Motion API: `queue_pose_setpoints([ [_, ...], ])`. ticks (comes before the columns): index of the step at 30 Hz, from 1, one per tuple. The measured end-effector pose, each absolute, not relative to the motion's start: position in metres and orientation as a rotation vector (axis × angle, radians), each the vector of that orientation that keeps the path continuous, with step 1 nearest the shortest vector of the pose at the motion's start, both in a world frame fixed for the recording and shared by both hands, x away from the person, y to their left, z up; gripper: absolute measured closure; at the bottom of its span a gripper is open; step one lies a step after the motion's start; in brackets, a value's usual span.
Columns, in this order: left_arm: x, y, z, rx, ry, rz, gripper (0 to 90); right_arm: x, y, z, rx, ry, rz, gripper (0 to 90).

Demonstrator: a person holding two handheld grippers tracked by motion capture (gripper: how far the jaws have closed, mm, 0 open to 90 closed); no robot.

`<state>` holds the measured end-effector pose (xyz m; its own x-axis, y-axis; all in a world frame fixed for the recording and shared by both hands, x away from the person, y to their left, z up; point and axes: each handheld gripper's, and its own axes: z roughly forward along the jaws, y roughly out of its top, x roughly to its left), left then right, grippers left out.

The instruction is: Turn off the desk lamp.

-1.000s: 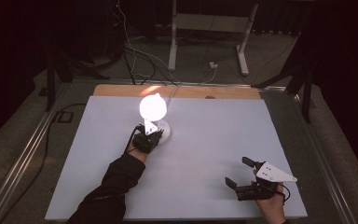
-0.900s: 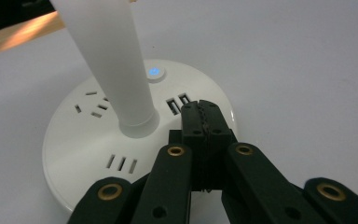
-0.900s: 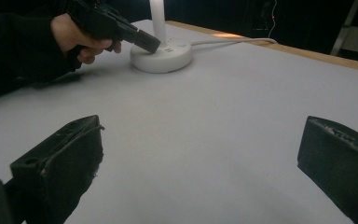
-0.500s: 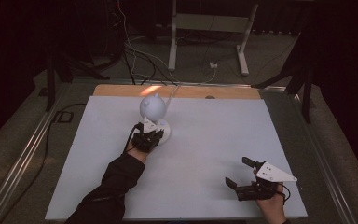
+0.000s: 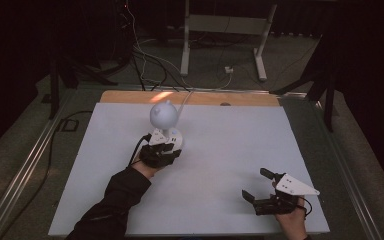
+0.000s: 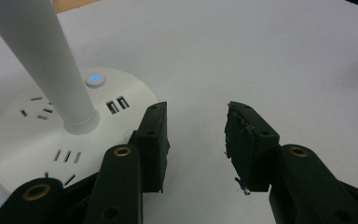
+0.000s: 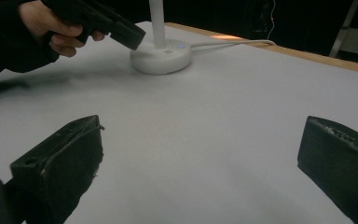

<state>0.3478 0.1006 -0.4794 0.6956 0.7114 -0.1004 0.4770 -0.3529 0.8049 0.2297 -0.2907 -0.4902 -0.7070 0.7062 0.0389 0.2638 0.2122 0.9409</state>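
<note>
Care helps when the left gripper point(image 6: 196, 140), jaws apart, nears the lamp base point(image 6: 32, 135) button point(image 6: 95, 79); the right gripper point(image 5: 261, 189) rests wide on the table point(image 5: 230, 150).

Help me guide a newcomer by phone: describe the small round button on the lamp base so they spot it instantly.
On the white table, find the lamp's round white base beside the left tongs. The button sits on its top next to the stem; unlike the dark socket slots around it, it glows blue.
</note>
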Motion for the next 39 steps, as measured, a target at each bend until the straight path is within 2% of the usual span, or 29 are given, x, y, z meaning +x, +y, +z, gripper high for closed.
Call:
queue_pose_setpoints([
  [3, 0.344, 0.103, -0.477, 2.023, 0.904, 0.326, 52.0, 0.230, -0.291, -0.490, 0.901, 2.091, 1.503, 0.0],
  [4, 0.343, 0.104, -0.476, 2.027, 0.902, 0.315, 52.0, 0.230, -0.291, -0.490, 0.901, 2.091, 1.503, 0.0],
  [5, 0.341, 0.104, -0.476, 2.041, 0.899, 0.315, 44.5, 0.230, -0.291, -0.490, 0.901, 2.092, 1.503, 0.0],
  [7, 0.339, 0.106, -0.475, 2.039, 0.895, 0.285, 42.6, 0.230, -0.291, -0.490, 0.901, 2.092, 1.503, 0.0],
  [12, 0.331, 0.111, -0.471, 2.050, 0.880, 0.266, 26.4, 0.229, -0.291, -0.490, 0.902, 2.092, 1.502, 0.0],
  [14, 0.328, 0.114, -0.469, 2.048, 0.871, 0.250, 23.0, 0.230, -0.291, -0.490, 0.902, 2.092, 1.502, 0.0],
  [16, 0.325, 0.118, -0.468, 2.059, 0.850, 0.203, 14.8, 0.230, -0.291, -0.490, 0.905, 2.091, 1.502, 0.0],
  [19, 0.320, 0.124, -0.467, 2.057, 0.833, 0.160, 7.8, 0.230, -0.290, -0.491, 0.904, 2.095, 1.499, 0.0],
  [22, 0.315, 0.131, -0.468, 2.061, 0.824, 0.145, 3.3, 0.230, -0.290, -0.491, 0.904, 2.096, 1.499, 0.0],
  [26, 0.309, 0.142, -0.471, 2.063, 0.811, 0.139, 1.7, 0.230, -0.290, -0.491, 0.909, 2.096, 1.499, 0.0],
  [39, 0.288, 0.171, -0.483, 2.088, 0.789, 0.131, 0.9, 0.231, -0.288, -0.492, 0.909, 2.104, 1.492, 0.0],
])
